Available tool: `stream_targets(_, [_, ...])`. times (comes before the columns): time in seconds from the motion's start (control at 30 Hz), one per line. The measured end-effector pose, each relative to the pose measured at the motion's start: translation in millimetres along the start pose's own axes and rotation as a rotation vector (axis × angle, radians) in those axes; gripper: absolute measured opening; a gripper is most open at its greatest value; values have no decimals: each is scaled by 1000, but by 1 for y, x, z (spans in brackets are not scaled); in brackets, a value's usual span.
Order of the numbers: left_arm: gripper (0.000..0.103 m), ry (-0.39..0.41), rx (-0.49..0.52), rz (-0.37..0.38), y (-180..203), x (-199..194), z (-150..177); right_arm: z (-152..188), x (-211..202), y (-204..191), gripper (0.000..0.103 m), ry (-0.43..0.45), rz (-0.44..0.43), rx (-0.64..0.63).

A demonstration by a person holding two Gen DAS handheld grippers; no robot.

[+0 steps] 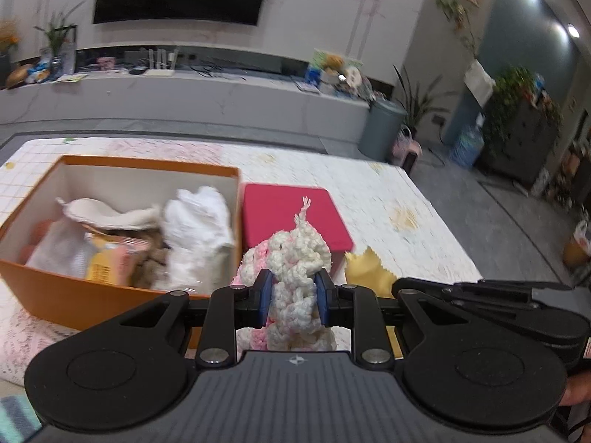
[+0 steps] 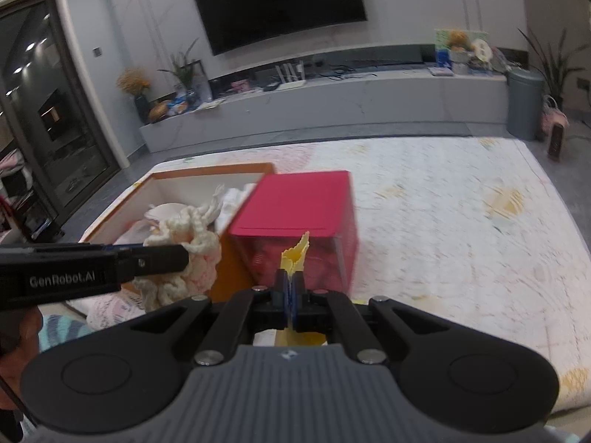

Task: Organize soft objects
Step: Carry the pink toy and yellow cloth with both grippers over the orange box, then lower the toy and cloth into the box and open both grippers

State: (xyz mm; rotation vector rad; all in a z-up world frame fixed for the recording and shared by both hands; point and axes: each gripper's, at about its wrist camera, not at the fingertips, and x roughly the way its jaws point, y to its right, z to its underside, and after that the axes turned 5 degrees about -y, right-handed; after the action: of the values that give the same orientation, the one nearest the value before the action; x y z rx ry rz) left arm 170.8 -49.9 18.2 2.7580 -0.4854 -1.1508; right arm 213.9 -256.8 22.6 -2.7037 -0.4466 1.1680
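My left gripper point(image 1: 293, 297) is shut on a pink and white crocheted piece point(image 1: 295, 254) and holds it in front of the orange box point(image 1: 74, 295); it also shows in the right wrist view point(image 2: 181, 265). The orange box holds several soft items, among them a white cloth point(image 1: 195, 229) and a cream pouch point(image 1: 107, 214). My right gripper point(image 2: 290, 293) is shut on a yellow cloth point(image 2: 295, 254), held before the closed red box point(image 2: 299, 203). The yellow cloth also shows in the left wrist view point(image 1: 369, 269).
Both boxes stand on a pale patterned mat point(image 2: 443, 203) on the floor. The red box point(image 1: 291, 217) sits right of the orange box. A grey bin point(image 1: 382, 129) and a low TV shelf point(image 1: 184, 92) stand beyond the mat.
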Motion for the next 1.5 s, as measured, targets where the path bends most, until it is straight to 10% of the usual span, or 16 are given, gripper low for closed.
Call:
stream_targets(0.83, [28, 169, -166, -175, -133, -38, -46, -87, 60, -119, 0, 44, -157, -175])
stream_targets(1.5, [28, -92, -164, -207, -190, 49, -41, -85, 180, -133, 0, -140, -157, -112])
